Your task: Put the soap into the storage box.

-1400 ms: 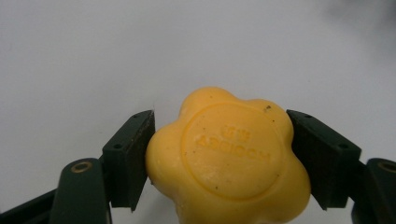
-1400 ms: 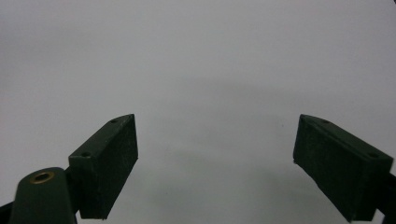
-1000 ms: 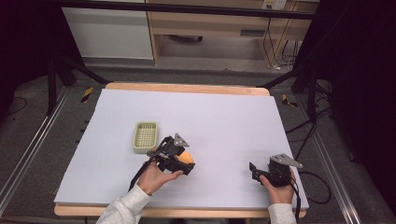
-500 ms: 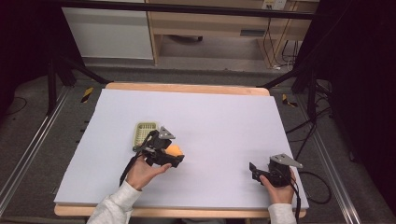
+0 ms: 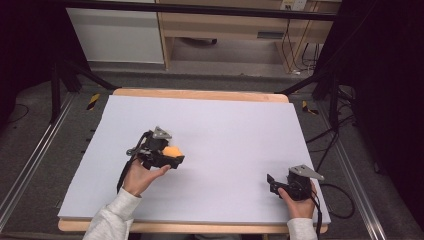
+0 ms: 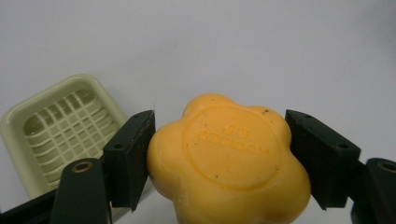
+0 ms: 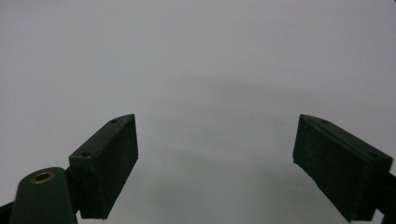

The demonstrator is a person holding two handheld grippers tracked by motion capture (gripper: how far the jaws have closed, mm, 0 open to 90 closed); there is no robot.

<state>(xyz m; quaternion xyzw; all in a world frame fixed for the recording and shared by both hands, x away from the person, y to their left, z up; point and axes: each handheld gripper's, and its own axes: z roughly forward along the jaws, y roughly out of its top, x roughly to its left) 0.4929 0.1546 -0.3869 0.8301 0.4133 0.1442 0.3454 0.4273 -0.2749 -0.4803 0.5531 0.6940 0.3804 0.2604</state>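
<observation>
Left gripper [image 5: 172,159] at left-centre of high view, held in person's left hand [image 5: 140,177], jaws pinching orange flower-shaped soap bar [image 6: 229,161]. Soap raised off white table sheet [image 5: 230,130], embossed round face toward camera in left gripper view. Pale green plastic grid-bottomed soap tray [image 6: 60,133] at left of that view, lying on sheet behind left jaw. Right gripper [image 5: 272,182] at lower right of high view, in right hand [image 5: 297,202], jaws spread wide, nothing between them, plain white sheet beyond.
</observation>
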